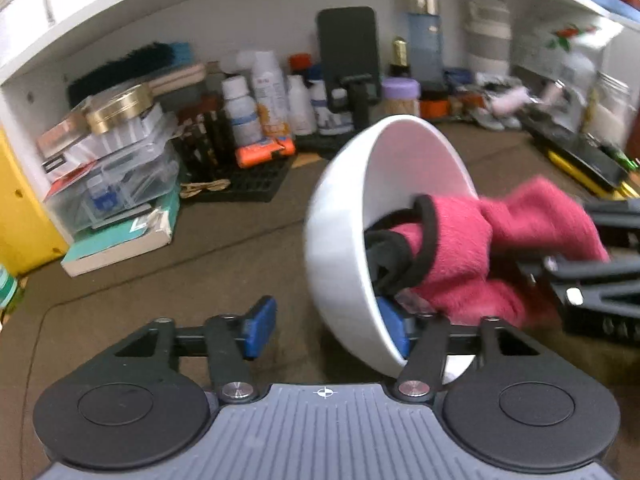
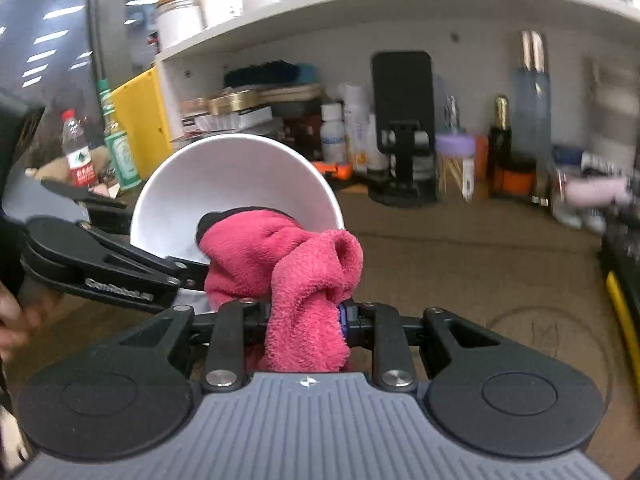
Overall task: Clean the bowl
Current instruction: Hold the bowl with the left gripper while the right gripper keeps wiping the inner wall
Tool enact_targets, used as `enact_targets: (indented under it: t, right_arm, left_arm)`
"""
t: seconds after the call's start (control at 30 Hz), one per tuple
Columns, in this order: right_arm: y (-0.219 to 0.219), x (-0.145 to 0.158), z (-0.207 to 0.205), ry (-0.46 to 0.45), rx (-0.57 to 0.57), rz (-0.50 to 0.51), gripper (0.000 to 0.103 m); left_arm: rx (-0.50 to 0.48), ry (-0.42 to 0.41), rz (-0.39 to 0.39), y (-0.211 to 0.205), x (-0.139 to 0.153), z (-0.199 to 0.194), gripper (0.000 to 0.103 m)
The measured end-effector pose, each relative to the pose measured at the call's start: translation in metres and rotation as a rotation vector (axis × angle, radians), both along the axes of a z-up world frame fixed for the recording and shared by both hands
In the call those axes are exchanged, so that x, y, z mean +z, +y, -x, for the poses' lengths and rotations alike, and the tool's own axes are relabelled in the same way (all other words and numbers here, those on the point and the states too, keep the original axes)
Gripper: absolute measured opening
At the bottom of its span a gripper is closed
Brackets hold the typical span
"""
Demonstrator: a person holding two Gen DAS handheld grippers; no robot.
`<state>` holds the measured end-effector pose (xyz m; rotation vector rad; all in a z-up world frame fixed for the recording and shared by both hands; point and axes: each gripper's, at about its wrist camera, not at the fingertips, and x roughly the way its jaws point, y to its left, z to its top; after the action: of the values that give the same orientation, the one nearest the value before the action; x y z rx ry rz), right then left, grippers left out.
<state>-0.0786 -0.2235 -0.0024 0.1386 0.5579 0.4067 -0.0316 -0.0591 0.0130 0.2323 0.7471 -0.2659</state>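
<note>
Above the brown surface [image 1: 240, 248], the white bowl [image 1: 344, 216] is tipped sideways so the pink cloth [image 2: 304, 280] can reach inside. Left gripper [image 1: 332, 324] sits spread around the bowl's rim; right gripper [image 2: 304, 320] pinches the cloth tightly.

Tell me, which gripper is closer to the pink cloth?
Right. The right gripper is shut on the pink cloth, pushing it into the white bowl. The left gripper straddles the bowl's wall beside the cloth.
</note>
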Motion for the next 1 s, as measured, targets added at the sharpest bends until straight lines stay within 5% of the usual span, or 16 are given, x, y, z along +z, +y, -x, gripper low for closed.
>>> enact_targets:
  t: [0.13,0.17,0.2,0.4,0.6,0.7,0.8,0.9,1.0]
  right_arm:
    - [-0.011,0.000,-0.002,0.027,-0.010,-0.064,0.026]
    - [-0.011,0.000,-0.003,0.026,-0.011,-0.063,0.026]
    - [-0.011,0.000,-0.002,0.025,-0.012,-0.062,0.026]
    - [0.016,0.025,-0.008,-0.138,-0.027,0.143,0.025]
    - [0.032,0.053,0.001,-0.240,0.161,-0.008,0.025]
    - [0.034,0.052,0.018,-0.271,0.193,0.039,0.025]
    - [0.021,0.029,0.010,-0.177,0.082,0.091,0.025]
    - [0.011,0.003,0.001,-0.091,0.018,0.100,0.026]
    - [0.000,-0.002,-0.003,-0.041,0.000,0.027,0.026]
  left_arm:
    - [0.062,0.020,0.143,0.003,-0.011,0.000,0.066]
    - [0.042,0.014,0.142,0.001,-0.011,0.001,0.061]
    - [0.022,0.009,0.141,-0.001,-0.010,0.003,0.044]
    - [-0.113,0.020,0.030,-0.008,0.000,0.013,0.045]
    - [-0.166,0.042,-0.039,-0.003,0.004,0.019,0.046]
    - [-0.202,0.057,-0.087,0.007,0.008,0.014,0.045]
    - [-0.160,0.052,-0.119,0.014,0.010,0.005,0.052]
    - [-0.106,0.046,-0.023,0.018,0.009,0.002,0.082]
    - [-0.017,0.065,0.056,0.015,-0.003,0.000,0.083]
